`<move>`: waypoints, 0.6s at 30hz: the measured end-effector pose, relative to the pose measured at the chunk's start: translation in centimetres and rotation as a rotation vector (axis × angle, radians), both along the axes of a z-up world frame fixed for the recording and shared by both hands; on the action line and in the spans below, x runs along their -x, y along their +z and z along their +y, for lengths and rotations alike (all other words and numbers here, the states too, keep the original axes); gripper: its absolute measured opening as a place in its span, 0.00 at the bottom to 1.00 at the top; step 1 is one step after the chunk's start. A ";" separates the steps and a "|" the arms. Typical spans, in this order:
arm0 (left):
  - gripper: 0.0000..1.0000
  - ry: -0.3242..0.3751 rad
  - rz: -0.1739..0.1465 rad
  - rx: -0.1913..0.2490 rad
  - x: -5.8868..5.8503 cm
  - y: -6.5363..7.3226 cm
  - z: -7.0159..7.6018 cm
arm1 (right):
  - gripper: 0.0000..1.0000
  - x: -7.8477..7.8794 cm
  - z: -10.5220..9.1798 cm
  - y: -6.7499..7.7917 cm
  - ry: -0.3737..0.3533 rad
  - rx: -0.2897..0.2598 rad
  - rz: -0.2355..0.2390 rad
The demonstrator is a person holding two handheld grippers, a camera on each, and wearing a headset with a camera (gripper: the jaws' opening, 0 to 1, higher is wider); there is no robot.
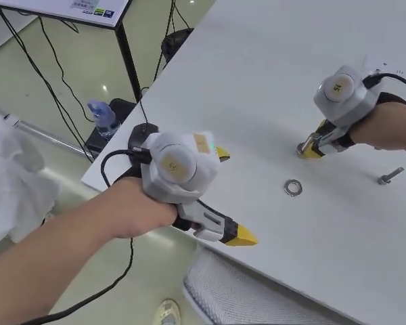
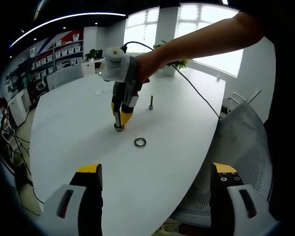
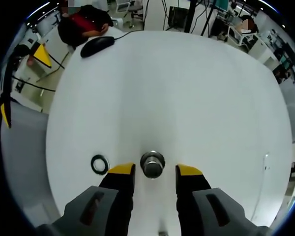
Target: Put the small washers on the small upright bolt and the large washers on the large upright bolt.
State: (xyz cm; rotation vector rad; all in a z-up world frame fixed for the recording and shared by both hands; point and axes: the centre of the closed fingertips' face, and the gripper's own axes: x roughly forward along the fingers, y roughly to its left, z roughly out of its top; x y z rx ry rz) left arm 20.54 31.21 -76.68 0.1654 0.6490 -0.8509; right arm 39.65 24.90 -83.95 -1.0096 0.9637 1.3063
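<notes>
While the right claw (image 3: 155, 170) points down with its jaws parted on either side of the large bolt (image 3: 152, 163), a thin gap showing at each side, the left claw (image 2: 156, 169) hangs spread wide at the near edge of the white bench (image 2: 78, 123). One washer (image 2: 139, 142) lies flat just beside the large bolt. The small bolt (image 2: 150, 102) stands upright beyond them.

large bolt (image 1: 302, 147) mostly hidden behind right gripper (image 1: 311, 152), small bolt (image 1: 390, 177) fine detail too small to tell
</notes>
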 end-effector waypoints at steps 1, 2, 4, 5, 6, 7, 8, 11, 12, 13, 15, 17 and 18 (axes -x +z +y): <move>0.91 -0.001 0.001 0.001 0.0 0.0 0.0 | 0.34 0.0 0.0 0.2 -0.002 -0.005 0.000; 0.91 -0.003 0.001 -0.001 0.0 0.1 0.0 | 0.34 0.0 -0.1 0.5 -0.005 -0.011 -0.001; 0.91 -0.003 -0.003 0.000 0.0 0.2 0.0 | 0.34 0.1 -0.3 0.9 -0.002 -0.011 -0.009; 0.91 -0.003 -0.002 0.001 0.1 0.2 0.0 | 0.34 0.2 -0.3 1.0 0.001 -0.012 -0.011; 0.91 -0.005 -0.003 0.001 0.1 0.3 -0.1 | 0.34 0.3 -0.4 1.2 0.003 -0.013 -0.012; 0.90 -0.007 -0.002 -0.001 0.2 0.2 -0.1 | 0.34 0.4 -0.5 1.4 0.005 -0.014 -0.013; 0.90 -0.009 -0.002 -0.003 0.3 0.2 -0.1 | 0.34 0.5 -0.6 1.5 0.007 -0.014 -0.015; 0.90 -0.014 -0.004 -0.006 0.5 0.3 -0.1 | 0.34 0.7 -0.7 2.1 0.012 -0.021 -0.023; 0.90 -0.015 -0.004 -0.006 0.5 0.3 -0.2 | 0.34 0.8 -0.7 2.3 0.013 -0.024 -0.025; 0.90 -0.016 -0.004 -0.007 0.5 0.3 -0.2 | 0.34 0.9 -0.7 2.6 0.012 -0.029 -0.029; 0.90 -0.016 -0.004 -0.009 0.6 0.4 -0.2 | 0.34 1.1 -0.8 2.9 0.005 -0.029 -0.027; 0.90 -0.016 -0.007 -0.007 0.5 0.5 -0.3 | 0.34 1.4 -0.8 3.1 0.010 -0.031 -0.026; 0.90 -0.016 -0.009 -0.009 0.5 0.7 -0.3 | 0.34 1.6 -0.9 3.2 0.012 -0.029 -0.027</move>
